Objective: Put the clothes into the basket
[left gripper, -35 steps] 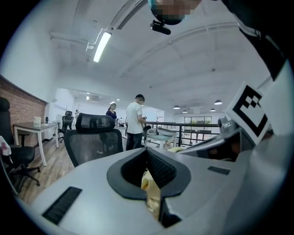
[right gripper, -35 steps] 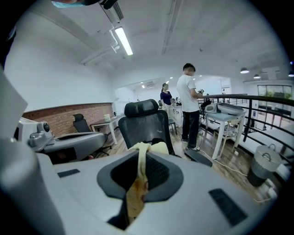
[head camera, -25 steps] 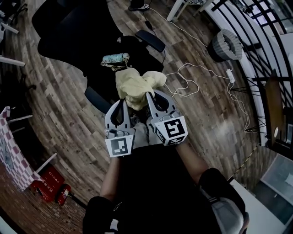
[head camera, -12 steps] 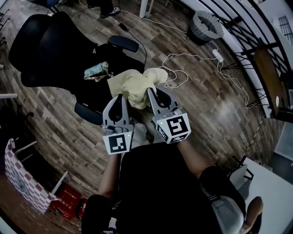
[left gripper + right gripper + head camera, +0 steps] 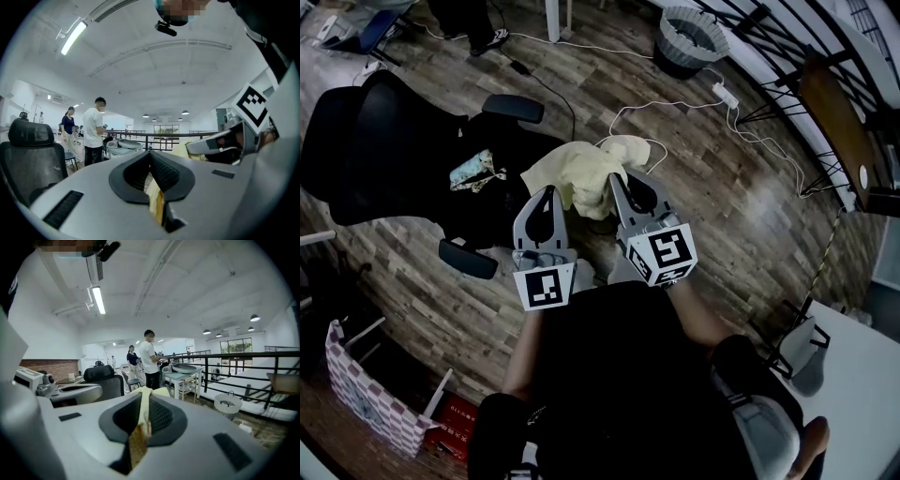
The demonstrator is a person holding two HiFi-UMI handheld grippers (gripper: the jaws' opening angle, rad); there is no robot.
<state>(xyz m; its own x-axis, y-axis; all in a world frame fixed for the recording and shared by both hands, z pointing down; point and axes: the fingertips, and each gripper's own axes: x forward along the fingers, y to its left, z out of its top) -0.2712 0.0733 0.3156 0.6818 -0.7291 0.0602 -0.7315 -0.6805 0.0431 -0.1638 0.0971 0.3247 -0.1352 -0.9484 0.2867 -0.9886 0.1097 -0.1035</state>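
First, head view: looks steeply down onto a wood-plank floor (image 5: 741,202).
Left gripper (image 5: 548,192): points away from the person, jaws pressed together on the near edge of the cloth.
Right gripper (image 5: 615,178): just beside the left one, jaws likewise closed on the cloth.
Yellow garment (image 5: 581,171): bunched and held clear of the floor between the two sets of tips, in front of the chair seat.
Basket (image 5: 689,33): pale woven, standing on the floor at the top edge, well apart from the garment.
Black office chair (image 5: 366,155): left of the grippers; a small patterned item (image 5: 473,172) lies on its seat.
White cable (image 5: 675,108): loops over the floor between garment and basket, ending at a power strip (image 5: 722,94).

Next, left gripper view: looks level across the room.
Left gripper jaws: shut, with a fold of the yellow garment (image 5: 155,199) pinched between the pads.
Right gripper (image 5: 213,143): seen at the right, yellow cloth at its tips.
Background: chair back at the left, two people (image 5: 93,133) standing by a black railing (image 5: 154,136).

Last, right gripper view: tilted slightly downward.
Right gripper jaws: shut on a strip of the yellow garment (image 5: 142,411) that rises through them.
Basket: on the floor at the right, under the railing, far from the jaws.
Background: both people beside a small table (image 5: 185,373).
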